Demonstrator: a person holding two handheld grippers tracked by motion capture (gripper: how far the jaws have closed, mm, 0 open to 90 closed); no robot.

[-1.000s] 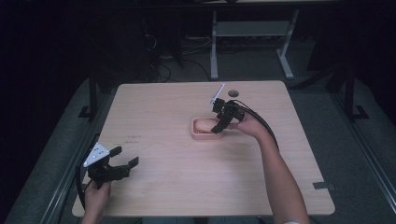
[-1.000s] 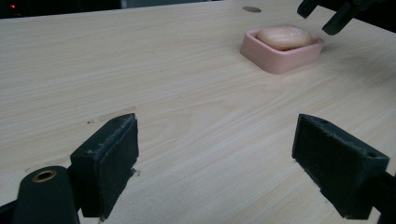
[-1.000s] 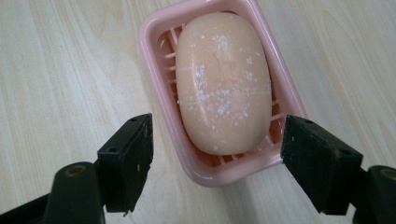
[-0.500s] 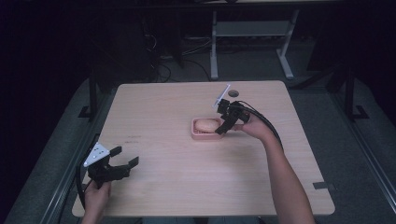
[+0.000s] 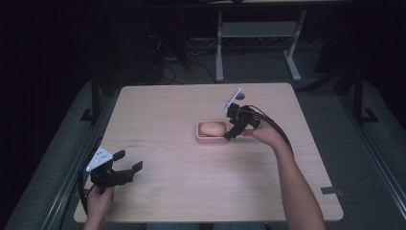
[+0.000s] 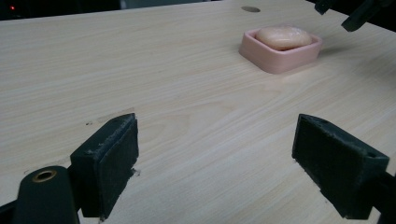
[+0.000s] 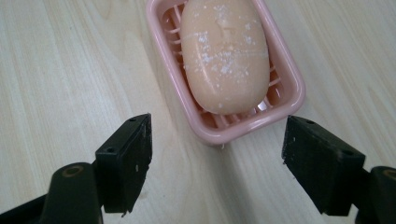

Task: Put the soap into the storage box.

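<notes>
A peach soap bar [image 5: 213, 128] [image 7: 224, 56] [image 6: 282, 37] lies in a pink slatted soap dish [image 5: 210, 141] [image 7: 247, 127] [image 6: 280, 60] at the middle of the wooden table. My right gripper [image 5: 230, 135] [image 7: 217, 128] points at the dish's right end, and its jaws have just been opening. The dish's near rim reaches just between their tips without touching the pads. At the table's front left corner my left gripper [image 5: 130, 160] [image 6: 217, 126] hovers open, nothing between its jaws.
The table [image 5: 182, 191] has bare wood all around the dish. A dark round hole [image 5: 242, 96] [image 6: 251, 9] sits near the far edge. A black tape mark [image 5: 332, 190] lies at the front right. Past the table, a white frame [image 5: 258, 29] stands on the dark floor.
The right gripper has eased slightly right, off the dish's end, and its jaws stand wider. The soap and dish stay put. The left gripper has not moved.
</notes>
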